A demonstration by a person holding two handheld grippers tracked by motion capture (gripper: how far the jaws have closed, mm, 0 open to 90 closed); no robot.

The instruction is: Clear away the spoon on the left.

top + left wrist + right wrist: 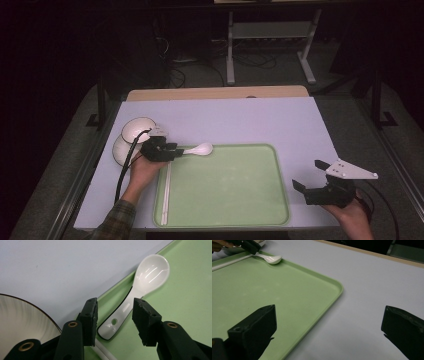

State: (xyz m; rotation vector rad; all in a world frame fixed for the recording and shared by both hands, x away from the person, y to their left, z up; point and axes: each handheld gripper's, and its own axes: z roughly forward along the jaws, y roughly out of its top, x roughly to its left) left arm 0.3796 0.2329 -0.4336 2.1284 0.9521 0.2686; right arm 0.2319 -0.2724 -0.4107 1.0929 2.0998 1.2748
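I noted two white bowls (131,137) at the left edge of the counter (280,120), just behind the left claw (179,151). The left claw stood partly spread, its pads clear of the white spoon (140,292). The spoon's handle lay between the jaws, untouched on either side. The spoon rested at the far left corner of the green tray (235,195), bowl end pointing away from the claw. A pair of white chopsticks (166,192) lay along the tray's left side. Farther right, the right claw (309,175) hung wide open and empty, over the counter just beside the tray's right rim.
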